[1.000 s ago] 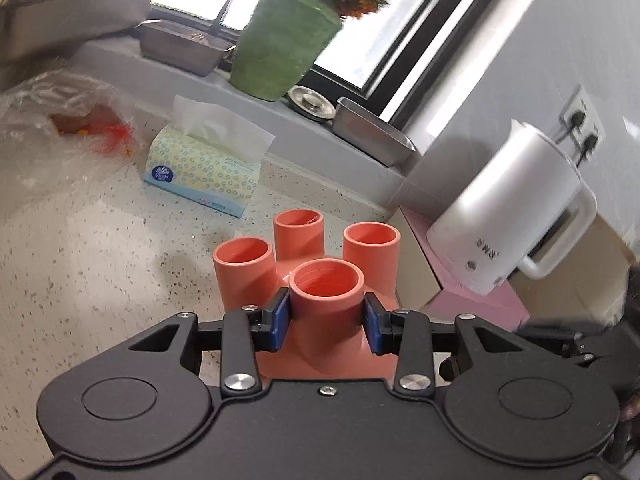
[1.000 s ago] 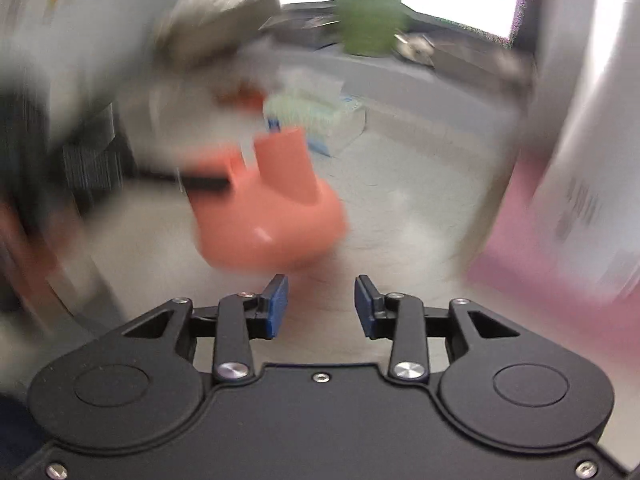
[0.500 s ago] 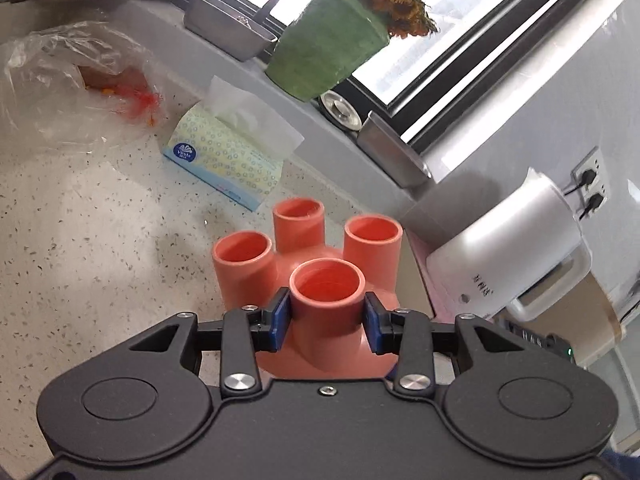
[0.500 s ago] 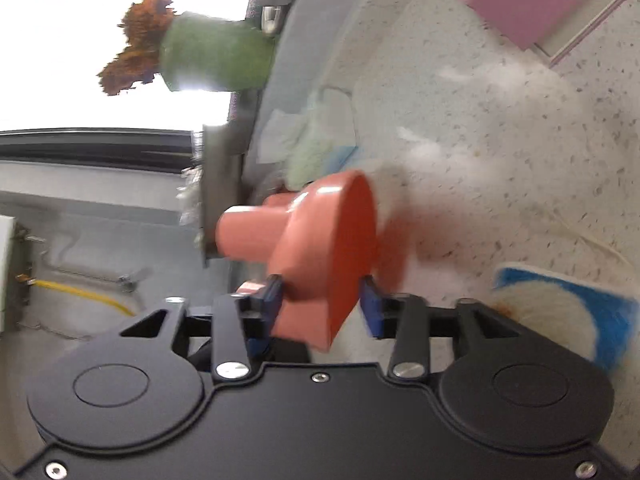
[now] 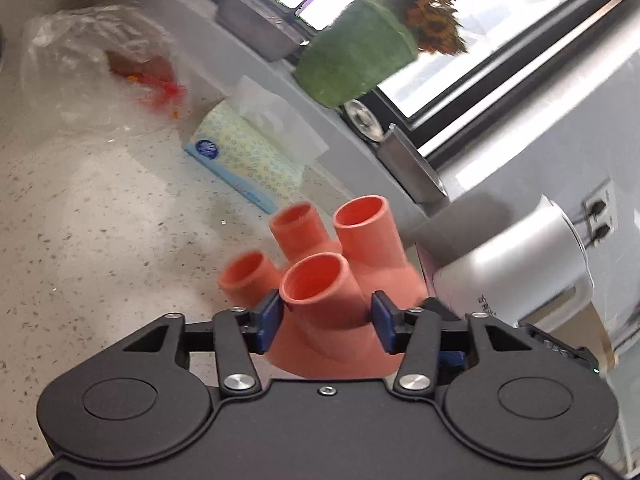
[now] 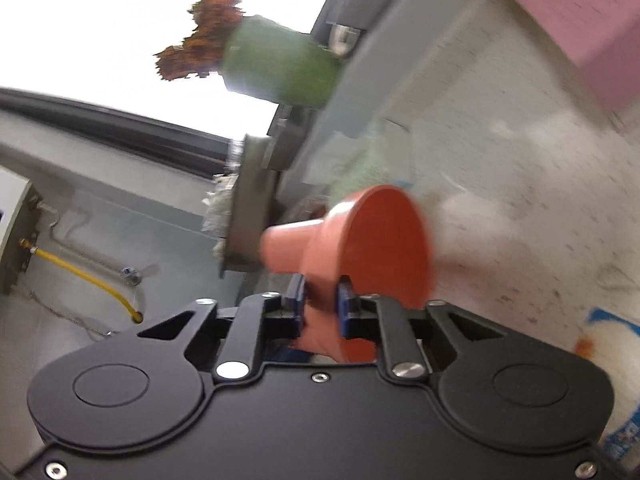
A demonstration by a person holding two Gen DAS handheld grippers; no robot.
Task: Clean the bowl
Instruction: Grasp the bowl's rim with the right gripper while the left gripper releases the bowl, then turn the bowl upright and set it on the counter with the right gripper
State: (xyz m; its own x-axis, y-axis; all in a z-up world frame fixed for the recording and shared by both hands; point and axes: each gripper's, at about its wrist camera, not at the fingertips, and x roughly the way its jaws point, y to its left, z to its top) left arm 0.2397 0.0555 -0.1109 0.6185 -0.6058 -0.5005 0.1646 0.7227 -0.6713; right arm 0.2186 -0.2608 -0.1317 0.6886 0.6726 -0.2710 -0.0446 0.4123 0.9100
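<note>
Right claw point(image 6: 321, 302) has just closed, and its blue pads now pinch the near wall of the orange four-tube bowl point(image 6: 380, 248). Half a second ago its jaws stood wider, either side of that wall. Left claw point(image 5: 325, 318) has just opened. Its pads, which clamped the nearest tube point(image 5: 316, 276) half a second ago, now stand at medium width, with a gap showing at least on the right side.

Meaning for the task: the bowl appears to have passed from left to right. The left claw is probably free to fetch a cleaning tool. A blue-edged white pad point(image 6: 612, 360), blurred, lies on the desk at the right claw's side and may serve. No wiping has begun.

Bowl position: between both claws, above the speckled desk point(image 5: 100, 220), tubes upward and wide face toward the desk. Contact with the desk cannot be determined.

Containers, largest first:
1. Clear plastic bag point(image 5: 92, 68), at the back left of the desk: red and orange contents, not identifiable.
2. White kettle point(image 5: 516, 264), lid shut: contents hidden.
3. Green pot point(image 5: 356, 64), on the window sill: orange-brown flowers.
4. Tissue box point(image 5: 248, 156): one sheet protrudes.
5. Two metal trays point(image 5: 256, 28) on the sill: interiors not visible.
6. Bowl tubes: all four look empty.
</note>
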